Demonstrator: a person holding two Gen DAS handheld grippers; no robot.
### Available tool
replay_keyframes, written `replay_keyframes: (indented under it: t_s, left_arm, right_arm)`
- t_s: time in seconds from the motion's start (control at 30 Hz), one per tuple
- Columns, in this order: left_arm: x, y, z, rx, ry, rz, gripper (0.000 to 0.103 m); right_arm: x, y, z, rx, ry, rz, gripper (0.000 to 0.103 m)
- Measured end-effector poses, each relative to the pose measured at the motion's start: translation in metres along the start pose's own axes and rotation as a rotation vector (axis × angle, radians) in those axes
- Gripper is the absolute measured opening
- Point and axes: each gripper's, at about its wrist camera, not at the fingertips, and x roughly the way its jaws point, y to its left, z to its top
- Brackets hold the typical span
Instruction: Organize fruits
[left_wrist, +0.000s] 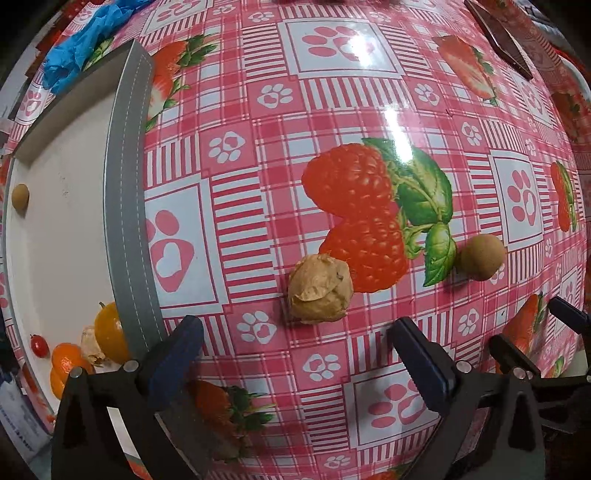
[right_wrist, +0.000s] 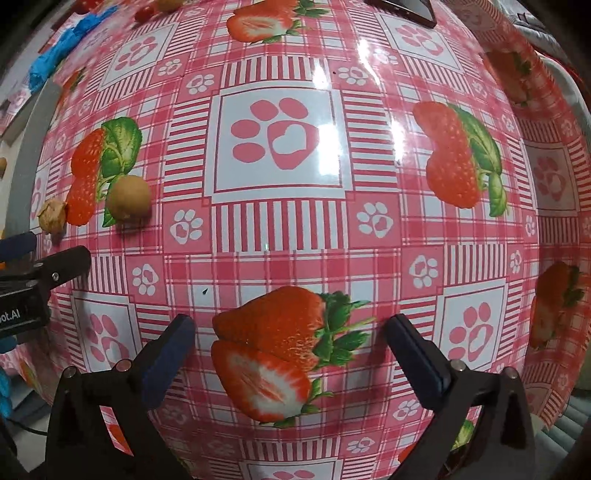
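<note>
A papery-husked brown fruit (left_wrist: 319, 290) lies on the strawberry-print tablecloth, just ahead of my left gripper (left_wrist: 299, 343), which is open and holds nothing. To the right of it sits a round tan fruit (left_wrist: 480, 257). At the left stands a grey-rimmed white tray (left_wrist: 129, 206) with a small tan fruit (left_wrist: 20, 196), a yellow-orange fruit (left_wrist: 109, 334), a tangerine (left_wrist: 64, 365) and a cherry tomato (left_wrist: 39, 346). My right gripper (right_wrist: 291, 332) is open over a printed strawberry only. In the right wrist view the tan fruit (right_wrist: 128, 198) and husked fruit (right_wrist: 53, 215) lie far left.
Crumpled blue material (left_wrist: 81, 40) lies beyond the tray's far corner. A dark flat object (left_wrist: 498, 37) rests at the far right of the table. The cloth drops over the table edge (right_wrist: 546, 221) on the right. The left gripper's body (right_wrist: 37, 273) juts in at the right wrist view's left edge.
</note>
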Motion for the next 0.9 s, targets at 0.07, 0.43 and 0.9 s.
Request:
replay_keyframes:
  t_s: [0.07, 0.43, 0.9]
  left_arm:
    - [0.001, 0.000, 0.001, 0.000, 0.008, 0.000, 0.102]
    - [0.002, 0.000, 0.006, -0.002, 0.026, 0.001, 0.102]
    - [0.003, 0.000, 0.006, -0.002, 0.023, 0.001, 0.102]
  right_arm:
    - [0.001, -0.001, -0.004, 0.000, 0.004, 0.000, 0.103]
    - [0.001, -0.002, 0.008, 0.009, 0.011, 0.006, 0.103]
    - [0.003, -0.002, 0.013, 0.013, 0.009, 0.009, 0.103]
